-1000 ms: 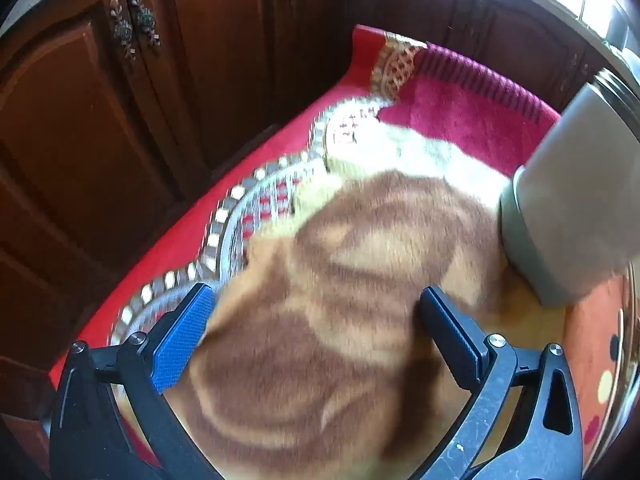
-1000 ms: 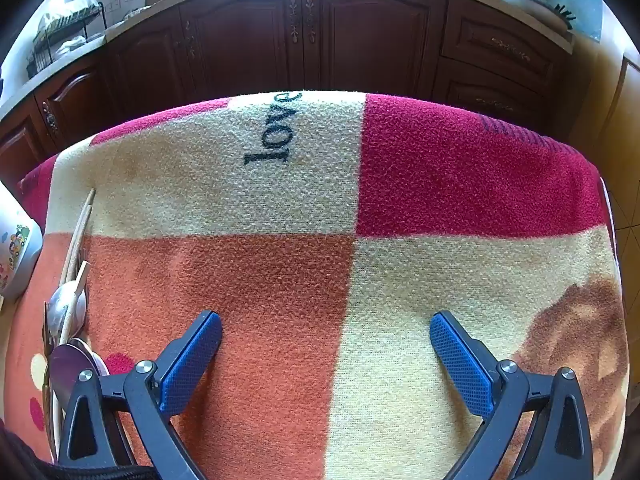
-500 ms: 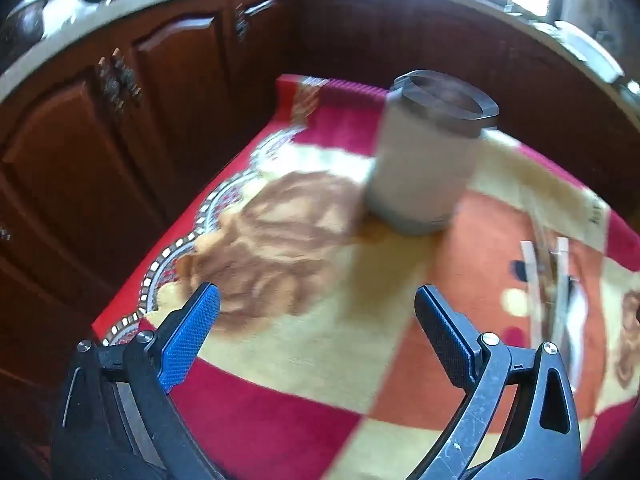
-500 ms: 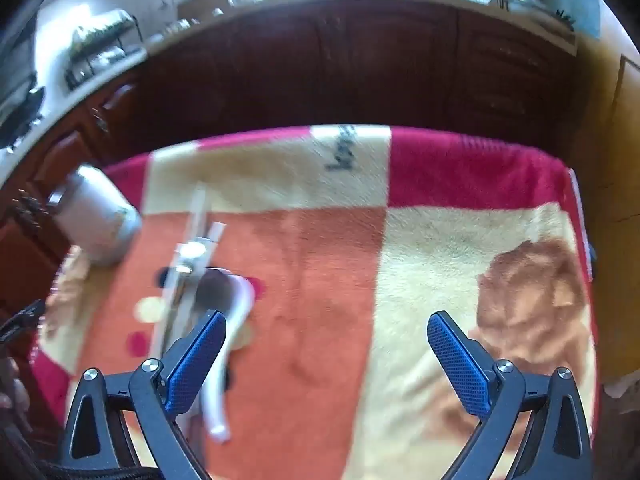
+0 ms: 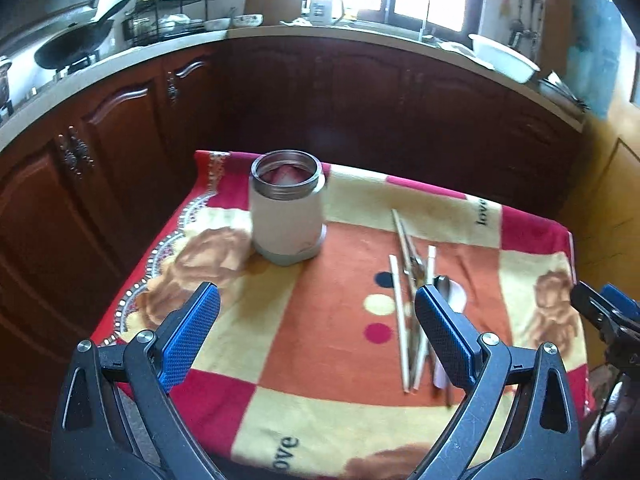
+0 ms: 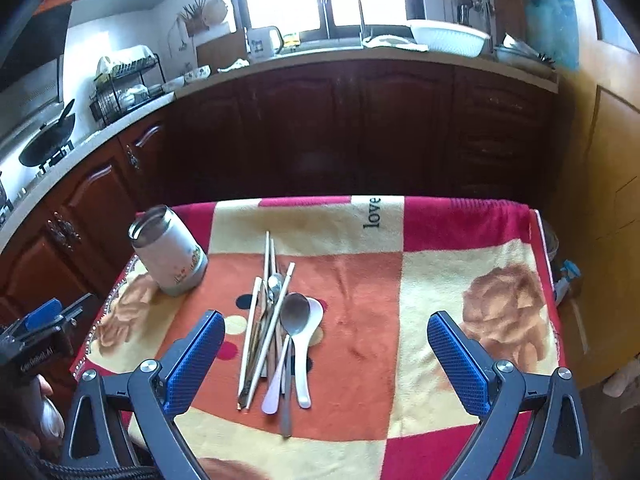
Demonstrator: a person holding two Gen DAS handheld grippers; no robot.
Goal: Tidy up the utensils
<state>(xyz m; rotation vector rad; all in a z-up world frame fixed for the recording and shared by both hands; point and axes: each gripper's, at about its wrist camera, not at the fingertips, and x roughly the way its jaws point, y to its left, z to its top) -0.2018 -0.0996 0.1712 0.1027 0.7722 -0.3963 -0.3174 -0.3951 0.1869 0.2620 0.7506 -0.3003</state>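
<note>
A pile of utensils (image 6: pixel 276 328) lies on the patterned blanket (image 6: pixel 360 320): chopsticks (image 6: pixel 267 272), a metal spoon (image 6: pixel 294 314) and a white spoon (image 6: pixel 306 360). The pile also shows in the left wrist view (image 5: pixel 412 300). A white steel-rimmed canister (image 5: pixel 286 208) stands upright and open at the table's back left; it also shows in the right wrist view (image 6: pixel 168 252). My left gripper (image 5: pixel 316 334) is open and empty above the near edge. My right gripper (image 6: pixel 326 360) is open and empty, held just right of the pile.
Dark wooden cabinets (image 6: pixel 340 128) surround the table at the back and left. A counter with a sink (image 6: pixel 340 40), a dish rack (image 6: pixel 124 84) and a wok (image 6: pixel 48 140) runs behind. A yellow wall (image 6: pixel 608 200) is at the right.
Both grippers have pulled up and back from close over the blanket. The whole table, the canister and the utensil pile have come into view.
</note>
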